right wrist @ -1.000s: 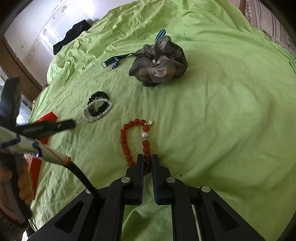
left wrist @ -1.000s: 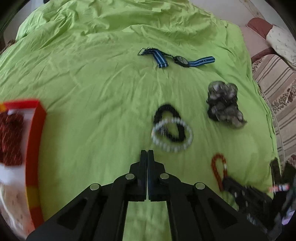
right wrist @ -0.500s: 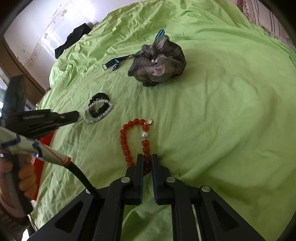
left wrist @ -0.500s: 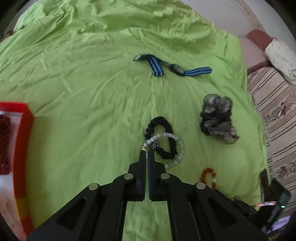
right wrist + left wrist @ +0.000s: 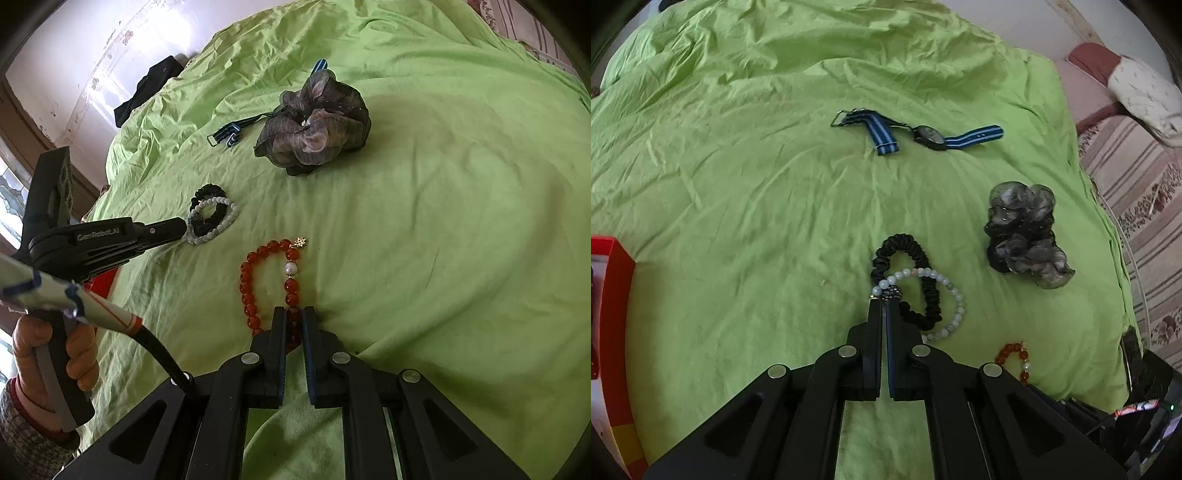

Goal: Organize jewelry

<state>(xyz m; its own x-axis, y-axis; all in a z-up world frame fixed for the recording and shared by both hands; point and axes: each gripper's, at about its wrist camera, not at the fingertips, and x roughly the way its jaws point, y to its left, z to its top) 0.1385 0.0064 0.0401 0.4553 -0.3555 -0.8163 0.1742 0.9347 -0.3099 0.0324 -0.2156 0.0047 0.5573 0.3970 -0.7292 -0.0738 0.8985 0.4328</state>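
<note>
On the green bedsheet lie a pale bead bracelet (image 5: 955,299) over a black hair tie (image 5: 916,254), a grey scrunchie (image 5: 1023,232), a blue striped watch (image 5: 925,134) and a red bead bracelet (image 5: 255,284). My left gripper (image 5: 884,302) is shut, its tips touching the pale bracelet's dark bead; it also shows in the right wrist view (image 5: 181,227). My right gripper (image 5: 294,314) is shut on the red bead bracelet's near end, which rests on the sheet.
A red box (image 5: 613,306) stands at the left edge of the left wrist view. A striped sofa (image 5: 1137,177) with a pillow lies beyond the bed's right side. A dark cloth (image 5: 147,92) lies at the bed's far end.
My left gripper has moved forward and right, from away from the pale bracelet to touching it; the red box has slid towards the view's edge. The right gripper has stayed still.
</note>
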